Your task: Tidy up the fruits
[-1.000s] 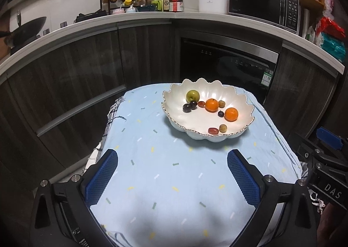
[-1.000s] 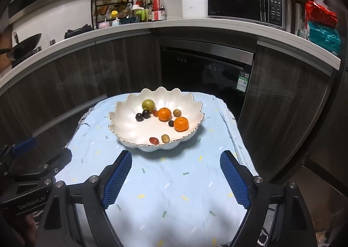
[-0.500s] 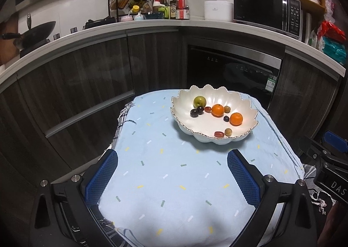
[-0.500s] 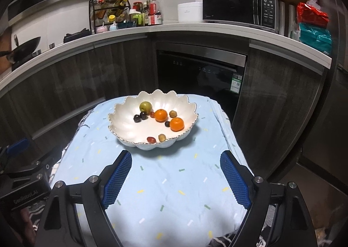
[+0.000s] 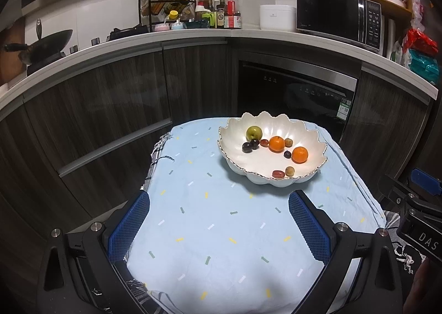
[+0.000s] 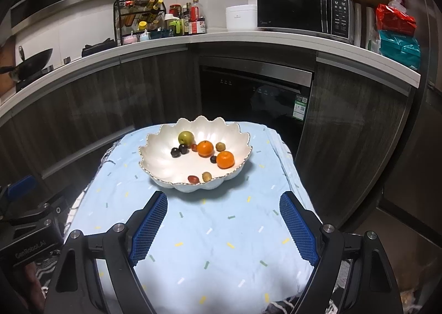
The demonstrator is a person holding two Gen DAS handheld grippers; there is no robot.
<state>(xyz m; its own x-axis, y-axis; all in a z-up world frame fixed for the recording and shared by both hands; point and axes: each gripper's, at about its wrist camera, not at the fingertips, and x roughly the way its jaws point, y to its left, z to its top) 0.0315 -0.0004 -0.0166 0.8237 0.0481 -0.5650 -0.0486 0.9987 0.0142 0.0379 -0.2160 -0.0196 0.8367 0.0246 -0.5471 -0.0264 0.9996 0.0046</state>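
Observation:
A white scalloped bowl (image 5: 315, 138) (image 6: 154, 141) stands on the far part of a light blue cloth-covered table (image 5: 221, 220) (image 6: 221, 225). In it lie a green apple (image 5: 254, 133) (image 6: 185, 137), two oranges (image 5: 276, 144) (image 5: 300, 154) (image 6: 205, 148) (image 6: 225, 159), several dark plums (image 5: 246, 147) (image 6: 175, 152) and small brown and red fruits (image 5: 278, 174) (image 6: 193, 178). My left gripper (image 5: 219, 220) is open and empty, held back over the near part of the table. My right gripper (image 6: 223, 220) is open and empty, also short of the bowl.
Dark cabinets and a built-in dishwasher (image 5: 295, 93) stand behind the table. On the counter are a microwave (image 6: 304, 10), a rice cooker (image 5: 277, 17), a bottle rack (image 5: 165, 7) and a wok (image 5: 49, 43). The other gripper shows at each view's edge (image 5: 414, 217) (image 6: 27, 225).
Both grippers have pulled back and risen away from the bowl, so the bowl looks smaller and more of the table shows. Both stay open. The fruits have not moved.

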